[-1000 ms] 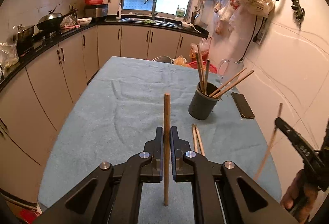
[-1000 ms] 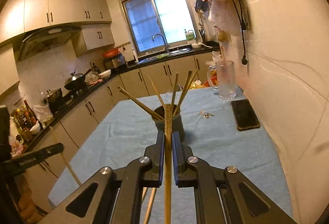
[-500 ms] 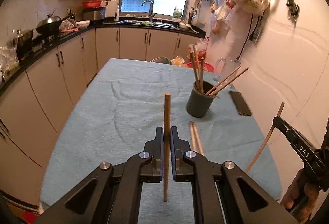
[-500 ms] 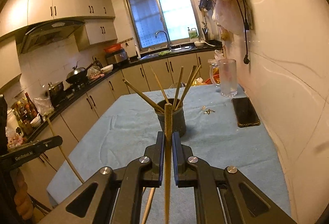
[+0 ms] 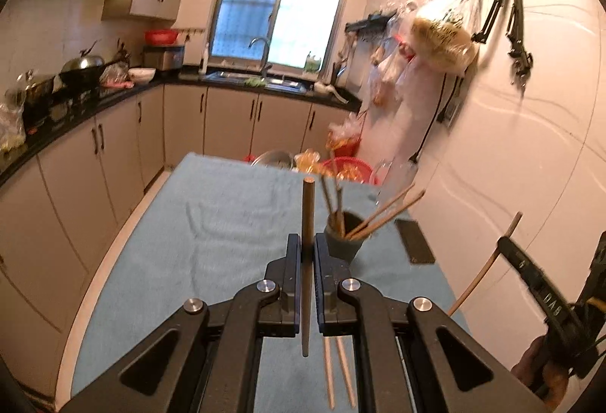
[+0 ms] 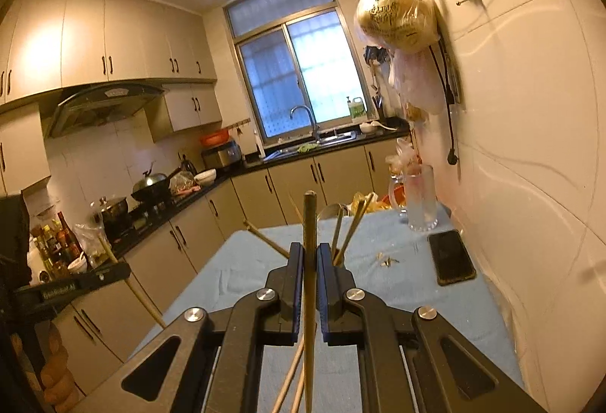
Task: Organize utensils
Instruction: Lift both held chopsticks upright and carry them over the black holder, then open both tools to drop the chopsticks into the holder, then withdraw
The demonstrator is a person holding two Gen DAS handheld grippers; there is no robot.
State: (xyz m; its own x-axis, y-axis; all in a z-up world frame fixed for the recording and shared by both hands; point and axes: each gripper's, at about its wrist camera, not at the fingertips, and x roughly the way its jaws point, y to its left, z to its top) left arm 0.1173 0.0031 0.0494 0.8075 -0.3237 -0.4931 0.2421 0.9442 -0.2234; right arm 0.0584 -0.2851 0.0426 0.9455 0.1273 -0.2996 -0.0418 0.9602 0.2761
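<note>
My left gripper (image 5: 307,244) is shut on a wooden chopstick (image 5: 307,216) that stands upright between its pads, above the blue cloth. Just beyond and to the right stands a dark cup (image 5: 344,242) holding several chopsticks. Two loose chopsticks (image 5: 337,371) lie on the cloth under the left gripper. My right gripper (image 6: 310,254) is shut on another upright chopstick (image 6: 309,219), with the cup mostly hidden behind its fingers. The right gripper (image 5: 509,246) also shows at the far right of the left wrist view, and the left gripper (image 6: 113,271) at the left of the right wrist view.
A blue cloth (image 5: 227,223) covers the table, and a black phone (image 6: 450,257) lies near the wall. A glass jug (image 6: 420,197) stands at the table's far right. Small bits (image 6: 388,259) lie beside the phone. Cabinets and a counter run along the left; bags (image 6: 397,15) hang on the right wall.
Both grippers have risen with their chopsticks and tilted up, so the table and cup sit lower in each view. Neither grip has altered.
</note>
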